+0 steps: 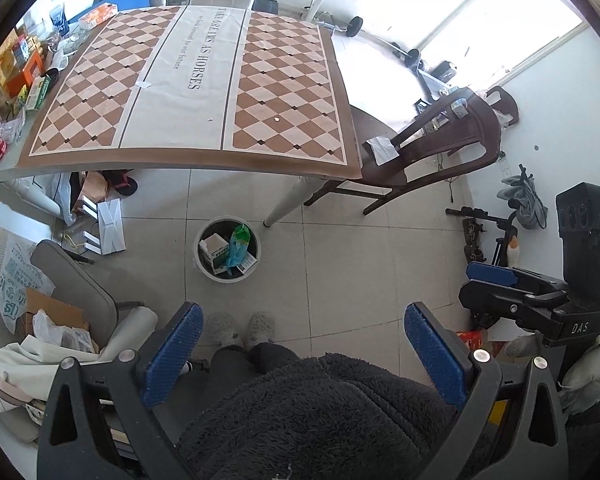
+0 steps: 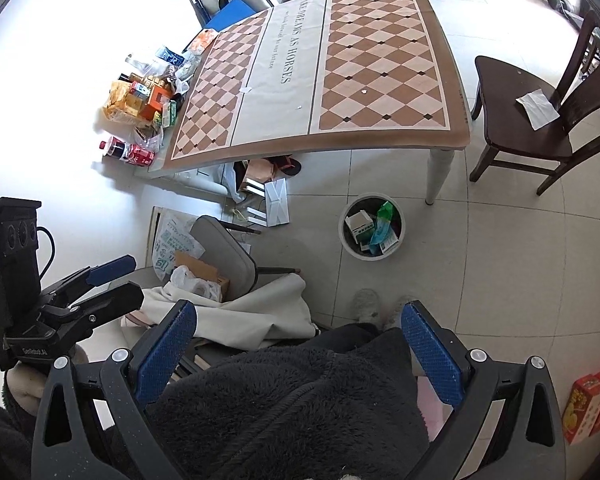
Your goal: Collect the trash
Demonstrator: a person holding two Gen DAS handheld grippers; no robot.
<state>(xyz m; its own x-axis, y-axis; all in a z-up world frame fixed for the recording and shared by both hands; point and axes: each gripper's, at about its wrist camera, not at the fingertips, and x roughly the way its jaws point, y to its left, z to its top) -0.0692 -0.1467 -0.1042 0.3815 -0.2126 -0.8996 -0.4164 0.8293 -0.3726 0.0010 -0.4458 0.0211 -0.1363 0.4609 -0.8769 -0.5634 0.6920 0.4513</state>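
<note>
A round white trash bin [image 1: 201,268] stands on the tiled floor by the table leg, holding small boxes and a green packet [image 1: 239,246]; it also shows in the right wrist view [image 2: 346,242]. My left gripper [image 1: 302,350] is open and empty, held high above the floor over my dark fleece. My right gripper [image 2: 300,342] is open and empty too, held beside it. Small white scraps [image 1: 144,85] lie on the checkered tablecloth [image 1: 284,80]. A pile of packets, boxes and cola bottles [image 2: 140,100] sits on the table's left end.
A dark wooden chair [image 1: 432,148] with a white paper on its seat stands right of the table. A grey chair [image 2: 224,256] piled with bags and cloth is at my left. Bags lie under the table [image 2: 260,178]. A red box [image 2: 590,404] sits on the floor.
</note>
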